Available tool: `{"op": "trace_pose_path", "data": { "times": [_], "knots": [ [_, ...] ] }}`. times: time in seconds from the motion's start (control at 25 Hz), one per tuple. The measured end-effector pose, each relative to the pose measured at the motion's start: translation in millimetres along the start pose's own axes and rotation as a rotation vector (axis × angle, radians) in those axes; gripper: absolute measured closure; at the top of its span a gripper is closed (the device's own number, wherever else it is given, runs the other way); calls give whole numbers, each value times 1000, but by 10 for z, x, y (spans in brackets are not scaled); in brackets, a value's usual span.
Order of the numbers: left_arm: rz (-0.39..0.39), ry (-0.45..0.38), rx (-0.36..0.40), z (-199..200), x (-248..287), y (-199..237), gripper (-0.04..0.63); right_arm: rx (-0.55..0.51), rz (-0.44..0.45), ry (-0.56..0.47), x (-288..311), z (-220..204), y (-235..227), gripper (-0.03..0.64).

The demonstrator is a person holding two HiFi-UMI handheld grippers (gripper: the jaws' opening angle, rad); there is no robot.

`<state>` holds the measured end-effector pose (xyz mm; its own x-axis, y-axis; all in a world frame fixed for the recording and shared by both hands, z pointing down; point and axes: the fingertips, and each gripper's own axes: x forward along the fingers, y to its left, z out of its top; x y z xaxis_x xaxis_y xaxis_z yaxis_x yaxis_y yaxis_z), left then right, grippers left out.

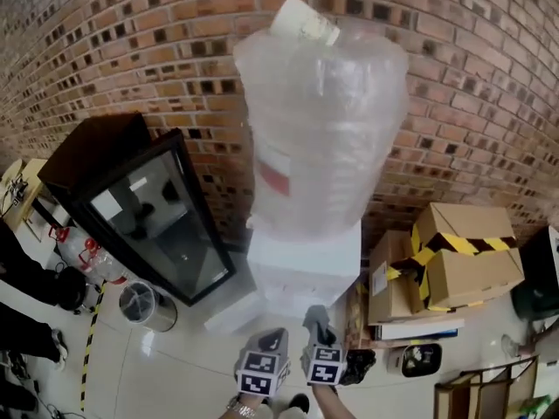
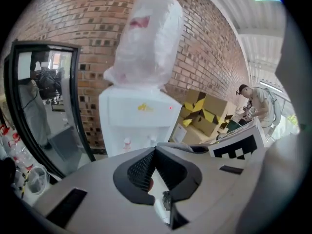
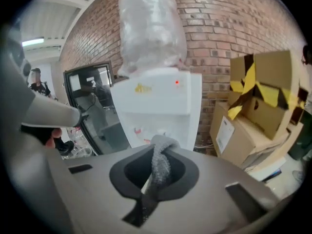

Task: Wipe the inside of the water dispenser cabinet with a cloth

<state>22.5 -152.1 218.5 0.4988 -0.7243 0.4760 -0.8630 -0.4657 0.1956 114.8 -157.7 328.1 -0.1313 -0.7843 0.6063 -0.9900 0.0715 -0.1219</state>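
Two claws hang side by side low in front of the white water dispenser [image 1: 301,264], neither touching it. The right claw [image 3: 158,155] is clamped on the grey cloth [image 3: 161,172] (a fuzzy strip, bunched and poking up past the pads). The left claw [image 2: 155,152] is pressed together at its tips with nothing between them. A big plastic-wrapped bottle [image 1: 323,120] sits on top of the dispenser. On one side, a black glass-door cabinet [image 1: 148,216] stands by the brick wall [image 1: 131,42]. On the other sit cardboard boxes [image 1: 454,256] with yellow-and-black tape.
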Motion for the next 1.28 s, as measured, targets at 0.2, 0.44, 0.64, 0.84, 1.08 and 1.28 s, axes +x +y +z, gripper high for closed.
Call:
{"op": "trace_pose_path", "data": {
  "times": [0.2, 0.44, 0.64, 0.84, 1.08, 1.28],
  "knots": [
    [-19, 6, 14, 830, -621, -404, 594, -26, 117, 43, -894, 728, 284, 609],
    [21, -68, 29, 1524, -1007, -626, 593, -22, 171, 1, -1511, 1394, 353, 609],
    [35, -105, 29, 1792, -1317, -683, 592, 44, 231, -48, -1930, 1788, 500, 609],
    [-1, -117, 59, 1786, -1640, -813, 593, 38, 195, -64, -2360, 1768, 622, 609],
    [-28, -125, 68, 1669, -2348, -719, 592, 27, 132, -84, -2900, 1662, 1072, 609],
    [-33, -129, 62, 1419, -2959, -619, 594, 14, 129, -104, -3438, 1373, 1496, 609]
  ]
}}
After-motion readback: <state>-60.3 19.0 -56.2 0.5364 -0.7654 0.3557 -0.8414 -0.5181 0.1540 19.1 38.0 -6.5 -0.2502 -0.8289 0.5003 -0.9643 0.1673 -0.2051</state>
